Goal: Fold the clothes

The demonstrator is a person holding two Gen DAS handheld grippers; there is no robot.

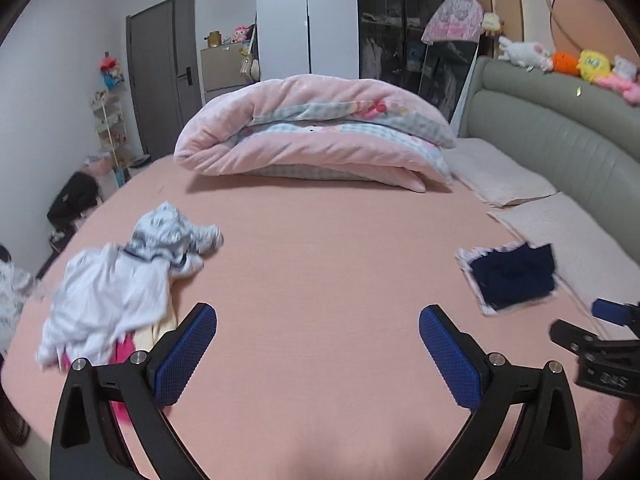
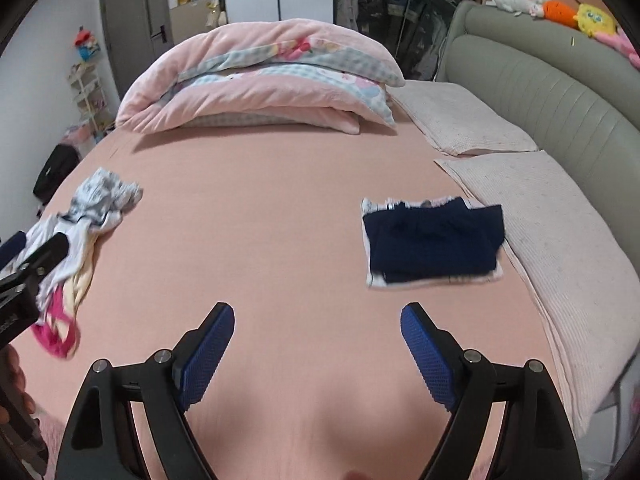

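A folded navy garment (image 2: 434, 242) lies on a folded white one on the pink bed sheet (image 2: 260, 220), at right next to the pillows; it also shows as the navy garment (image 1: 514, 278) in the left wrist view. A loose pile of white, grey-patterned, cream and pink clothes (image 1: 116, 284) lies at the left; the same clothes pile (image 2: 84, 236) shows in the right wrist view. My left gripper (image 1: 318, 324) stands wide open above bare sheet, nothing between its blue pads. My right gripper (image 2: 318, 320) is open too, empty, short of the navy stack.
A rolled pink quilt (image 1: 316, 136) lies at the far side of the bed. Two white pillows (image 2: 532, 200) rest along the grey-green headboard (image 2: 560, 76) at right, with plush toys on top. A dark wardrobe, a door and shelves stand beyond.
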